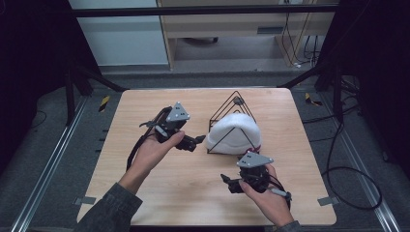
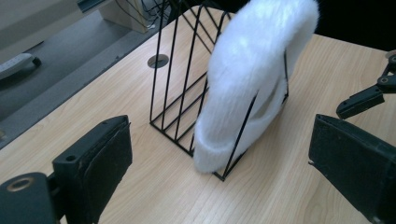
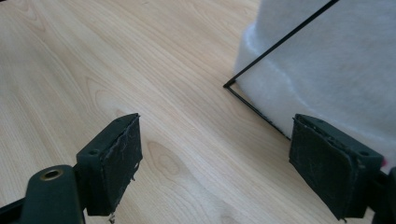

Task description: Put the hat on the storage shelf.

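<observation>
Right gripper (image 1: 231, 183): nearest, by the table's near edge right of centre, in the person's right hand; jaws stand wide with bare wood between them.
Left gripper (image 1: 197, 141): left of centre, in the left hand, pointing at the hat; jaws wide, nothing between them.
Table (image 1: 145, 193): pale wood grain with rounded corners; a round cable hole (image 2: 158, 60) lies in it past the rack.
White hat (image 1: 235, 131): fluffy, soft-napped and domed, draped over the rack right of centre, nearer the far edge, its brim touching the wood.
Wire rack (image 1: 235, 102): black, thin-barred, triangular; its peak rises past the hat.
Left gripper view: shows the rack's row of slanted bars and the hat sagging over one end.
Right gripper view: shows the rack's lower corner (image 3: 227, 85) against the hat's brim.
Room: grey floor, metal rails along both sides, cables (image 1: 353, 179) at right, pale cabinets beyond the far edge.
</observation>
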